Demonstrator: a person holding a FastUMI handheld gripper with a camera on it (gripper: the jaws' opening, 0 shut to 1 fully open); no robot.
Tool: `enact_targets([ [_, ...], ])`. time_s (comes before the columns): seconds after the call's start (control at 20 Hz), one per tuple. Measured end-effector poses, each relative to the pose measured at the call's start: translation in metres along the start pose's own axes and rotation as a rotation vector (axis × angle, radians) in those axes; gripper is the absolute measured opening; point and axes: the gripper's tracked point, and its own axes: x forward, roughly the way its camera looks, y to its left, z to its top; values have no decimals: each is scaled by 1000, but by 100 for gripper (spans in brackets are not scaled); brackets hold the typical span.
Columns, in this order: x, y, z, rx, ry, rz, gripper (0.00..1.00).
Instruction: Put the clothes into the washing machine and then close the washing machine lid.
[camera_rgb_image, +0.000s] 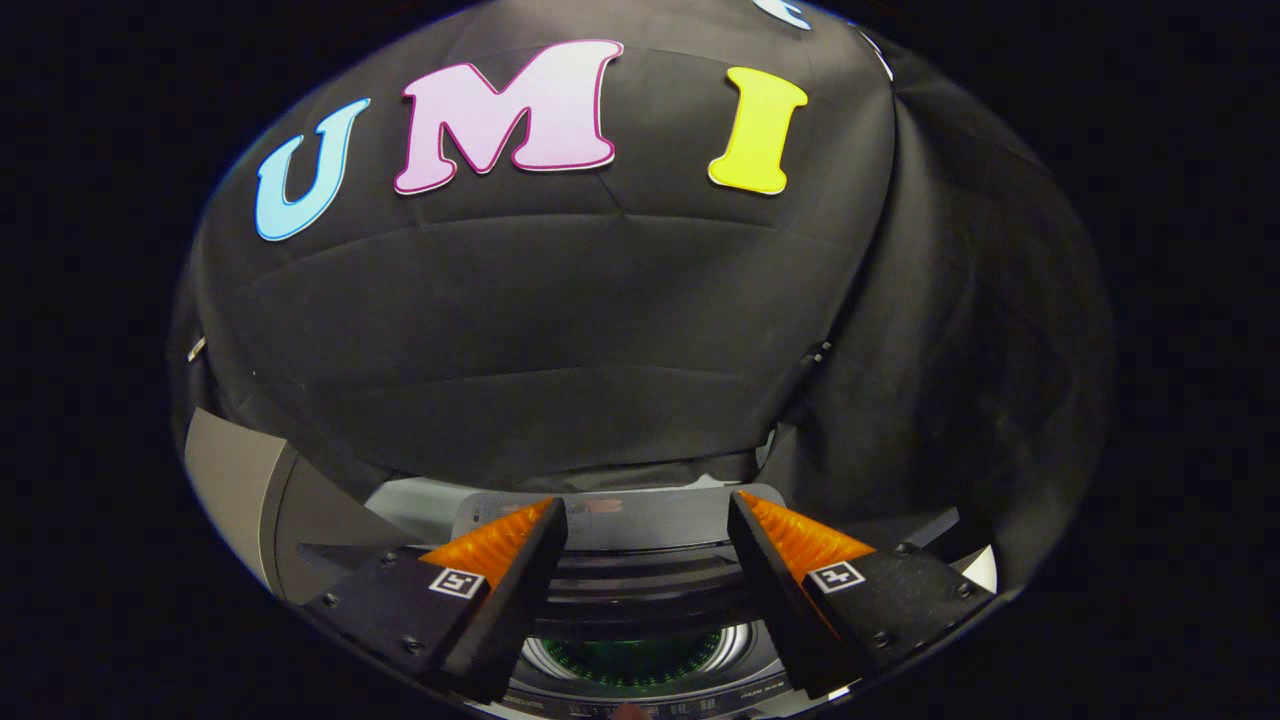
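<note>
My gripper (647, 512) is open, its two fingers spread wide with nothing between them. Below and between the fingers lies the washing machine (640, 575), seen from above: dark ridged top and, nearer to me, the round drum opening (632, 660) with a bright rim and a greenish inside. Just beyond the fingertips a flat grey panel (650, 520) of the machine lies crosswise, which may be the raised lid. I see no clothes in the fingers.
The black cloth wall (560, 330) hangs right behind the machine and folds round on the right side. A grey slab (235, 485) stands left of the machine. A small white patch (982, 570) lies beyond the right finger.
</note>
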Motion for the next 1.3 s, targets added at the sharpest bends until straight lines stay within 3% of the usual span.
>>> enact_targets([
  [1.3,-11,8,-39,21,81,2,100],
])
